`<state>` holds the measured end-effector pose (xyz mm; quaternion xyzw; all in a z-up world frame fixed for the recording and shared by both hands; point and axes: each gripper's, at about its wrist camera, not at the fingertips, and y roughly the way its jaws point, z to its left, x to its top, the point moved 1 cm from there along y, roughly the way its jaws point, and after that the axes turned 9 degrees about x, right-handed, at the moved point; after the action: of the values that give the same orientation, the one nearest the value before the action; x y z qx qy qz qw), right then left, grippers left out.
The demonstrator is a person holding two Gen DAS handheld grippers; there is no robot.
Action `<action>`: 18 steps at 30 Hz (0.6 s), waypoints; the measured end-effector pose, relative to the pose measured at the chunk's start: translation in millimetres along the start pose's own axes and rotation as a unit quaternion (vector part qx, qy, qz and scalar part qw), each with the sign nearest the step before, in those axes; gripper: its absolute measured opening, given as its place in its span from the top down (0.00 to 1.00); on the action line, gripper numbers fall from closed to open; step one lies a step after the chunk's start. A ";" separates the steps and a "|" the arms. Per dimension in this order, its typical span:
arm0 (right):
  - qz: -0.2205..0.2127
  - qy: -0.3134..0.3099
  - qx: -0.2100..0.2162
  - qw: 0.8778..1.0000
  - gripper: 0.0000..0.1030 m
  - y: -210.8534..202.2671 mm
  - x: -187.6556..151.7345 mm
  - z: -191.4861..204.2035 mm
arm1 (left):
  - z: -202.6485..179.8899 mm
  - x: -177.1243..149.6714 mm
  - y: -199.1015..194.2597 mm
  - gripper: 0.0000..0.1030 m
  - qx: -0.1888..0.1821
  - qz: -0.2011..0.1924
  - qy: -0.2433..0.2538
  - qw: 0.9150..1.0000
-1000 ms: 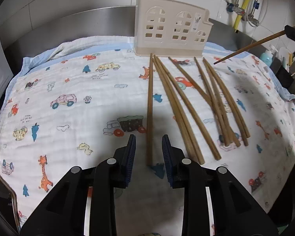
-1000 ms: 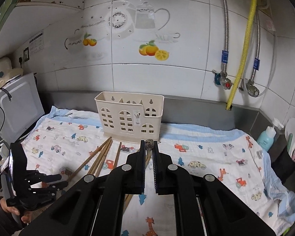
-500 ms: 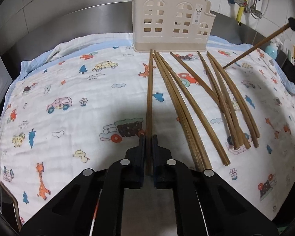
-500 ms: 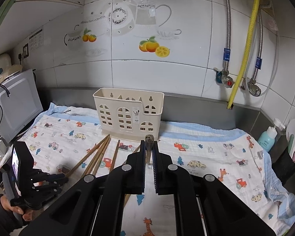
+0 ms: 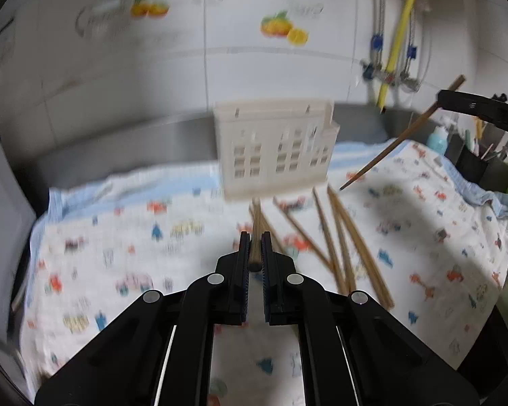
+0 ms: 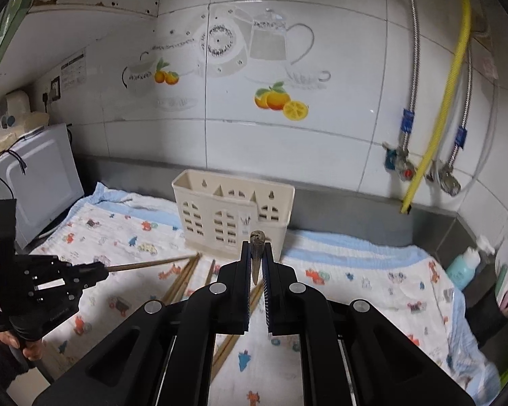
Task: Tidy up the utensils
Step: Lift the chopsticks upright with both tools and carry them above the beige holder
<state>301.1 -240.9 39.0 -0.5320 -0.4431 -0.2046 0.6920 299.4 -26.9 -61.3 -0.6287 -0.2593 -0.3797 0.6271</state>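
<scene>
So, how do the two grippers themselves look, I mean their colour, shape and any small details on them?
Both are matte black plastic. The right gripper has two flat parallel fingers with ribbed inner pads, angular linkage arms and round silver rivets at the joints. The left gripper is built the same; seen from the right wrist camera it shows a boxy black body with slots, faint small lettering, and a bare hand around its handle. No cables show on either.

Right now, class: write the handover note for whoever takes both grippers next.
Left gripper: jaws shut on one chopstick, lifted off the cloth.
Right gripper: jaws shut on another chopstick, held in the air.
Cream holder stands at the back of the cloth; no chopsticks show inside.
Loose chopsticks lie in front of it.
Left to do: drop both in, then collect the rest.
</scene>
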 end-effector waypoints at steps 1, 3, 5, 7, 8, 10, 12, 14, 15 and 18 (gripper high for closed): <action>0.000 0.000 0.004 1.000 0.94 -0.5 5.9 -0.8 | 0.6 6.7 -1.0 0.95 -0.004 -0.006 0.002 1.000; -0.005 -0.004 0.009 1.000 0.94 -3.3 20.7 -2.5 | 1.6 17.8 -2.4 0.95 -0.005 -0.014 0.006 1.000; -0.009 -0.010 0.009 1.000 0.94 -7.8 35.2 -4.2 | 1.2 27.4 -4.5 0.95 -0.008 -0.019 0.011 1.000; -0.015 -0.014 0.009 1.000 0.94 -12.3 50.4 -7.2 | 0.5 36.2 -7.0 0.95 -0.005 -0.025 0.019 0.999; -0.018 -0.016 0.008 1.000 0.94 -14.7 59.7 -9.0 | -0.2 41.8 -8.2 0.95 -0.004 -0.028 0.024 0.999; -0.026 -0.018 0.005 0.999 0.94 -18.7 74.0 -11.7 | 0.1 51.0 -9.7 0.95 -0.004 -0.030 0.027 0.999; -0.030 -0.023 -0.003 0.999 0.94 -18.3 88.9 -13.7 | -1.1 62.1 -12.3 0.95 -0.003 -0.037 0.032 0.999; -0.026 -0.027 -0.006 0.999 0.94 -12.4 98.4 -15.0 | -2.5 71.1 -13.3 0.95 -0.001 -0.041 0.038 0.998; -0.029 -0.030 -0.016 0.999 0.94 -9.5 103.2 -15.1 | -2.8 76.0 -13.8 0.95 0.002 -0.043 0.040 0.998; -0.020 -0.027 -0.013 0.999 0.94 4.5 113.2 -18.4 | -3.6 86.5 -17.3 0.95 0.003 -0.052 0.048 0.998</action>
<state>371.1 -234.9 129.8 -0.5377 -0.4691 -0.2096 0.6685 334.9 -42.0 18.1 -0.5934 -0.2626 -0.4404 0.6205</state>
